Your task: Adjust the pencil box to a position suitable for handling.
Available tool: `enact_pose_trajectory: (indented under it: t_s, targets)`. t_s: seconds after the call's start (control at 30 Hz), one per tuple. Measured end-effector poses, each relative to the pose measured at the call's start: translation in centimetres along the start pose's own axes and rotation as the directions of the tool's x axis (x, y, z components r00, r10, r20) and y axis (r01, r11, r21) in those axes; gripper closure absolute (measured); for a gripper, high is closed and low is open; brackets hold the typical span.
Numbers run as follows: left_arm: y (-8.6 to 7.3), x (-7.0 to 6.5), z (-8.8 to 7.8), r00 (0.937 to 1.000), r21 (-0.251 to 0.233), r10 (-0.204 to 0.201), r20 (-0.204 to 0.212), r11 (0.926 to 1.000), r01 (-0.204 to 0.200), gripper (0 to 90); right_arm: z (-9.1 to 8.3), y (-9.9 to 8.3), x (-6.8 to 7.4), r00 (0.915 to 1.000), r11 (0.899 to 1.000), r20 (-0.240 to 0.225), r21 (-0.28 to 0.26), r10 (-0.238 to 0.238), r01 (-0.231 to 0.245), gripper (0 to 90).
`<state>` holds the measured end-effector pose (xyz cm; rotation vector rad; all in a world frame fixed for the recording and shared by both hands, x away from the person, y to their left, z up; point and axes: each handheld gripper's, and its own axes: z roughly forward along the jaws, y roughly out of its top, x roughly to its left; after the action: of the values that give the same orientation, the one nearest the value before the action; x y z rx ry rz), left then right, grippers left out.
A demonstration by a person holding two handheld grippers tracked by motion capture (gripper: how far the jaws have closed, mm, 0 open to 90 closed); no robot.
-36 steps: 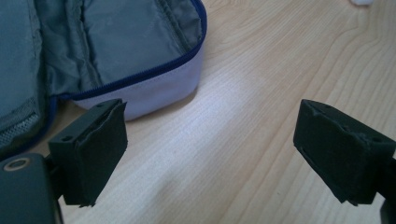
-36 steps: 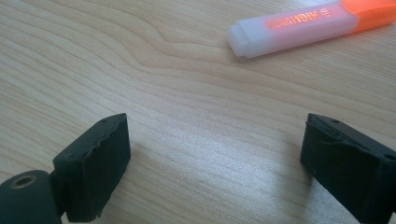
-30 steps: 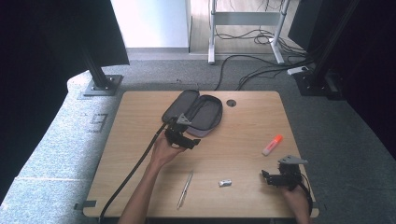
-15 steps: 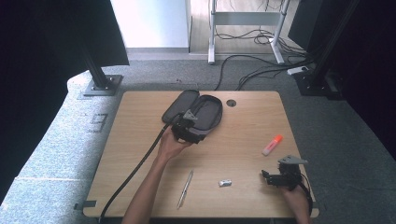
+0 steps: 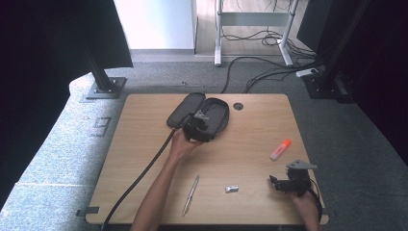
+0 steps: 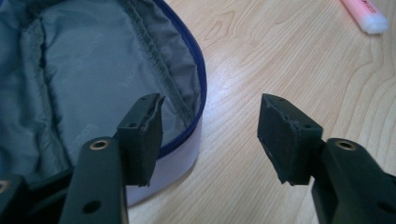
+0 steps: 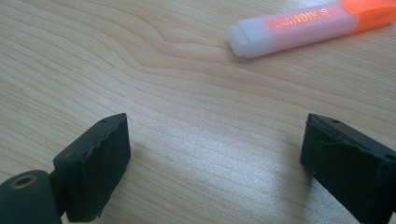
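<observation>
I am holding my left claw [image 5: 201, 126] over the near rim of the open pencil case [image 5: 214, 114], which is lying unzipped in the far middle of the wooden table [image 5: 139, 139]. In the left gripper view my two black pads are standing partway apart and have just been closing; one pad [image 6: 141, 135] is hanging over the grey lining inside the case [image 6: 84, 79], the other [image 6: 286, 137] is hanging over bare wood outside it, so the blue-edged wall of the case is sitting between them. The pads are not pressing on that wall yet, and I am gripping nothing. The cable [image 5: 139, 175] from this claw is trailing back along the table toward the near left edge.

My right claw [image 5: 285, 184] is resting low at the near right corner of the table, its jaws spread wide and empty over bare wood. An orange highlighter [image 5: 281, 149] is lying just beyond it; in the right gripper view the highlighter [image 7: 308, 25] is lying across the top, well apart from both pads.

A pen [image 5: 191, 194] and a small white eraser [image 5: 232, 188] are lying near the front edge, between my two arms.
</observation>
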<state>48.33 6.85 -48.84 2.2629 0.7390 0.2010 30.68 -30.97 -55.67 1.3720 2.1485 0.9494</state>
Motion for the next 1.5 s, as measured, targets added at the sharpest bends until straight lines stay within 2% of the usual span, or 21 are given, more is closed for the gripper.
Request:
enact_pose_trajectory:
  t_s: [0.07, 0.27, 0.43, 0.6, 0.73, 0.93, 1.17, 1.5]
  targets:
    - [0.2, -0.1, 0.3, 0.9999, -0.003, 0.012, 0.005, 0.9999, -0.012, 45.7, 0.0, 0.0, 0.0, 1.0, 1.0, 0.0, 0.0, 0.0, 0.0, 7.9]
    - [0.5, 0.1, 1.2, 1.0, 0.012, 0.0, 0.007, 0.9999, 0.0, 57.0, 0.0, 0.0, 0.0, 1.0, 1.0, 0.0, 0.0, 0.0, 0.0, 7.9]
    - [0.6, 0.1, 2.0, 1.0, 0.026, 0.006, 0.007, 0.9996, -0.006, 65.2, 0.0, 0.0, 0.0, 1.0, 1.0, 0.0, 0.0, -0.001, 0.001, 7.9]
    - [0.4, 0.4, 2.6, 0.9999, 0.045, 0.013, -0.008, 0.9989, -0.013, 67.8, 0.0, 0.0, 0.0, 1.0, 1.0, 0.0, 0.0, 0.0, 0.0, 7.9]
    - [0.1, 0.7, 3.0, 1.0, 0.053, 0.008, 0.0, 0.9985, -0.008, 73.7, 0.0, 0.0, 0.0, 1.0, 1.0, 0.0, 0.0, 0.0, 0.0, 7.9]
    - [0.0, 0.3, 3.0, 0.9991, 0.061, 0.042, -0.007, 0.9973, -0.042, 86.6, 0.0, 0.0, 0.0, 1.0, 1.0, 0.0, 0.0, 0.0, 0.0, 7.9]
    - [0.0, -0.3, 3.0, 0.9989, 0.054, 0.042, 0.02, 0.9976, -0.043, 87.9, 0.0, 0.0, 0.0, 1.0, 1.0, 0.0, -0.001, -0.001, 0.001, 7.9]
    - [-0.1, -2.2, 3.0, 0.9962, 0.052, 0.057, 0.066, 0.9968, -0.06, 88.0, 0.0, 0.0, 0.0, 1.0, 1.0, 0.0, 0.0, 0.001, -0.001, 7.9]
